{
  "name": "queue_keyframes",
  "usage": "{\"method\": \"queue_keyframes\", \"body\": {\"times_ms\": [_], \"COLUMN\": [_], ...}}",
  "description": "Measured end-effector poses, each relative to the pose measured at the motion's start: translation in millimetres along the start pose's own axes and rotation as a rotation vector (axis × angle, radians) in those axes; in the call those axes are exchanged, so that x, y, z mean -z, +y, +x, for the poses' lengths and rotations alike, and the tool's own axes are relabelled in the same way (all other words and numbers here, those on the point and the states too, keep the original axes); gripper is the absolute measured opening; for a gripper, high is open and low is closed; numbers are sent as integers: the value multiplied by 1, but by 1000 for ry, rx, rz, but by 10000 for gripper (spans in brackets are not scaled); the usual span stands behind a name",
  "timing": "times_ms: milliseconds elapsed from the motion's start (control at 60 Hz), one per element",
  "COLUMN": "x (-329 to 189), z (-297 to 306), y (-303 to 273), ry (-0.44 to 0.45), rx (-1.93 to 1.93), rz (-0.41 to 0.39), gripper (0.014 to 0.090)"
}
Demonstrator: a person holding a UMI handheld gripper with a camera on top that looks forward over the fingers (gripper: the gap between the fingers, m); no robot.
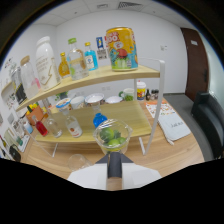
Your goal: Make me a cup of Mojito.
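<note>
Cup (113, 138), clear, with green lime pieces

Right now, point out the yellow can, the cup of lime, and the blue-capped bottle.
yellow can (121, 48), gripper view, its printed side.
cup of lime (113, 137), gripper view, its clear wall.
blue-capped bottle (99, 120), gripper view, its cap.

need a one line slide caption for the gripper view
Clear cup of lime and mint ahead of the gripper, facing a two-tier wooden shelf of bottles and a yellow can.
</note>
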Motion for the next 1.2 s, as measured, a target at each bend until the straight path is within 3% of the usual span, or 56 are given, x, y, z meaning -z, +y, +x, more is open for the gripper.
{"method": "queue_keyframes", "body": {"times_ms": [233,667,967,1200], "x": [-1,-8,-19,-24], "z": [-31,-45,-58,-66], "y": [36,-5,-22,-22], "ry": [51,268,363,384], "rx": [68,876,1583,1855], "rz": [-14,217,288,340], "gripper": [158,158,156,155]}}
